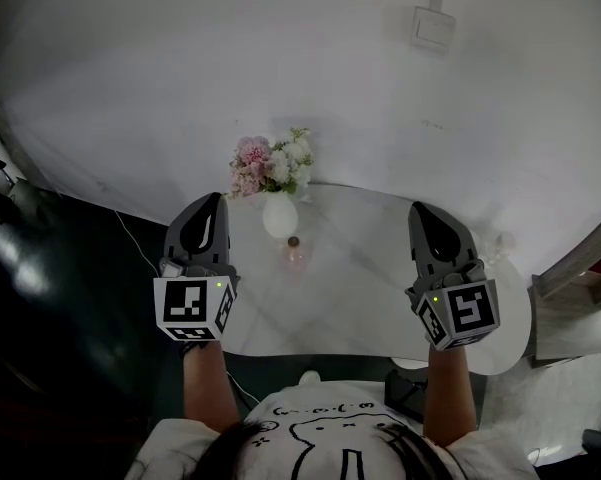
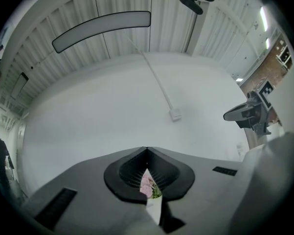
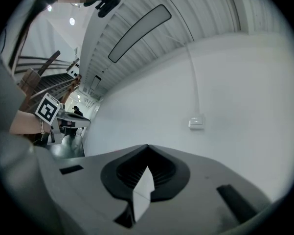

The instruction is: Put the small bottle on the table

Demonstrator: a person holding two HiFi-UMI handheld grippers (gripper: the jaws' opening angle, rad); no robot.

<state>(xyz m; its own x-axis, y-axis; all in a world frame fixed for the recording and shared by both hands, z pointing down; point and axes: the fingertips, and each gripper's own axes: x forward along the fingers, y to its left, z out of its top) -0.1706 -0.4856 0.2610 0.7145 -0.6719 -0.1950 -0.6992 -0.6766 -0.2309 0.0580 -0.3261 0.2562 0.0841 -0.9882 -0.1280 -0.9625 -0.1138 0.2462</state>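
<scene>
Small bottle [image 1: 294, 252], pinkish, upright on white table [image 1: 370, 283].

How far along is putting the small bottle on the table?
Looks done: the small bottle stands on the table in front of the vase. Nothing is in hand: the left gripper and right gripper are shut and empty, clear of it. Nothing appears left.

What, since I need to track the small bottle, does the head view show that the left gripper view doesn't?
Only head view: the small bottle standing on the table, untouched. Only left gripper view: a long ceiling light. Both: the pink flowers, the wall switch, the left tool and right tool, both shut and empty.
</scene>
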